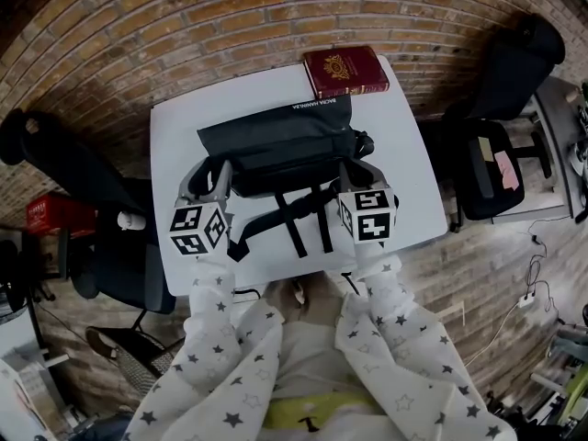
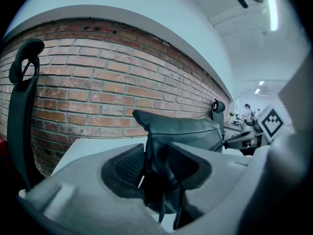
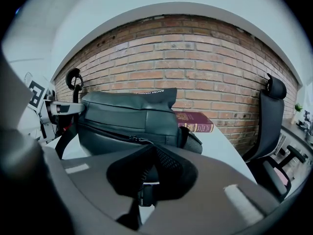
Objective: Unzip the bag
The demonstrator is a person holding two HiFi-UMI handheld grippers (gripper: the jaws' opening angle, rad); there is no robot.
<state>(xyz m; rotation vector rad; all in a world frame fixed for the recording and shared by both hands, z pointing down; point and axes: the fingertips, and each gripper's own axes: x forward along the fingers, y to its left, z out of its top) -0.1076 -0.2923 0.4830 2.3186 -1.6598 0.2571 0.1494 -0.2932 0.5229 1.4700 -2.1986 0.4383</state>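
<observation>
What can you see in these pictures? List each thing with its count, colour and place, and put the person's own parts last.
bag: one, black, middle of the table
zip: one, black, along the bag's side
book: one, dark red, far edge of the table, behind the bag
table: one, white, by the brick wall
office chairs: two, black, one left of the table, one right
sleeves: two, white with grey stars, nearest the camera
left hand-held gripper: one, grey, shut on the bag's end
right hand-held gripper: one, grey, shut on the zip
</observation>
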